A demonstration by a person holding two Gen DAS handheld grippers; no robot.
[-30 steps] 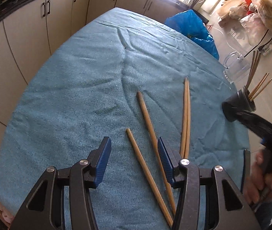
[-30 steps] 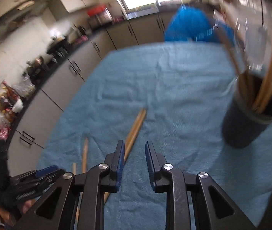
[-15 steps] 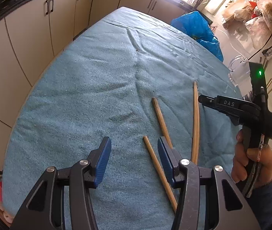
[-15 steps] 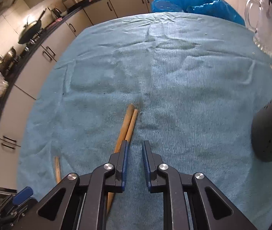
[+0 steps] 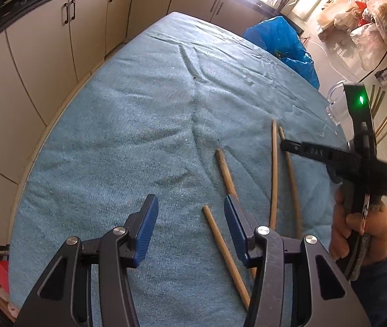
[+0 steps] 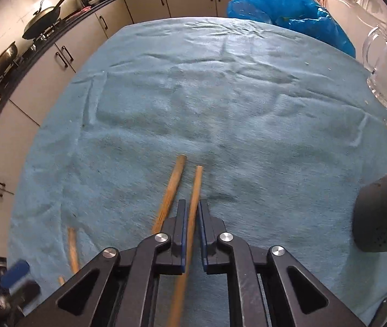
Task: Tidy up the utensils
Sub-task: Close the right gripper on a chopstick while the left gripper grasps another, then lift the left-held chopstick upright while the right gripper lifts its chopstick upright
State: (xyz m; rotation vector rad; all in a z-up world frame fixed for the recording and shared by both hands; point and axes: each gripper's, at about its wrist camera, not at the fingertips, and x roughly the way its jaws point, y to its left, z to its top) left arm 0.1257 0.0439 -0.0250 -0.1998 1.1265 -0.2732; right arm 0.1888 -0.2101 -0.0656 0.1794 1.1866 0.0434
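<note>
Several wooden chopsticks lie on the blue towel. My right gripper is shut on one chopstick, which runs between its pads and out past the tips. A second chopstick lies just left of it on the cloth. In the left wrist view the right gripper pinches the rightmost chopstick, held by a hand. My left gripper hovers open above the towel, with a loose chopstick on the cloth below its right finger. The black utensil holder stands at the right.
A clear glass jug stands at the table's far right corner, and a blue plastic bag sits beyond the far edge. Kitchen cabinets run along the left. More sticks poke up behind the right gripper.
The right gripper swung from the holder down to the pair of chopsticks and closed on the right one. The pair has spread slightly apart. The left gripper stayed open and hardly moved.
</note>
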